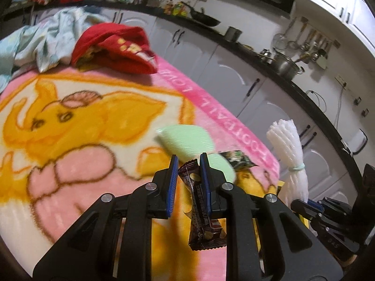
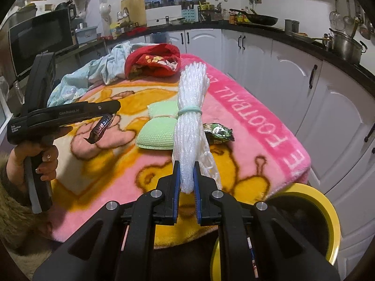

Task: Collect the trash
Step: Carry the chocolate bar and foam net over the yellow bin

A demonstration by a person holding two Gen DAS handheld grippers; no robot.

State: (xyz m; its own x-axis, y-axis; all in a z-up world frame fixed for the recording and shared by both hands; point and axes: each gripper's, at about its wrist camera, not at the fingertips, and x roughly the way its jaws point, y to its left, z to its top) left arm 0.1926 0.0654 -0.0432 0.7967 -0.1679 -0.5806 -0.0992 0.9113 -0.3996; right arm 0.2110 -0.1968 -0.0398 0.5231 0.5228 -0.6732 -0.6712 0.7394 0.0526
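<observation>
While both claws are loaded, 2 risks are noted. The left gripper (image 1: 187, 164) is pinched on a brown candy wrapper (image 1: 201, 206) by 1 end only; most of it hangs loose and could slip out above the blanket (image 2: 269, 121). The right gripper (image 2: 186, 172) is clamped on a white net bundle (image 2: 189, 121), tall and top-heavy, likely to tip. The yellow bin (image 2: 328, 215) sits just beside the table edge. A crumpled green wrapper (image 2: 219, 133) is left lying on the blanket.

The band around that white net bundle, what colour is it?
Pale mint green band, clearest in the right wrist view.
</observation>
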